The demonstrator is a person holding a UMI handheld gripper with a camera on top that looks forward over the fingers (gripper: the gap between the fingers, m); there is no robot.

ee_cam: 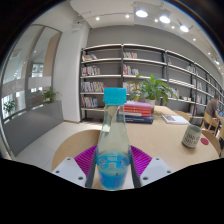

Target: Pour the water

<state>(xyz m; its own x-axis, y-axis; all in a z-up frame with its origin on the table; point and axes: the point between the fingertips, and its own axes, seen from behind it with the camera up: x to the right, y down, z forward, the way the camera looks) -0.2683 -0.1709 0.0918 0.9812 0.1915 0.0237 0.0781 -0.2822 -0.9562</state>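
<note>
clear bottle [112, 140] with teal cap [115, 96], magenta pads [88, 157]

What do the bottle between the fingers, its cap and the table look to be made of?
The bottle: clear plastic by the look, glossy; the shelves show through it, and a blue label wraps its lower part. Glass cannot be ruled out. The gripper is shut on it, pink pads at both sides. Its cap: opaque teal, probably plastic. The table: pale, matte, likely wood or laminate.
</note>
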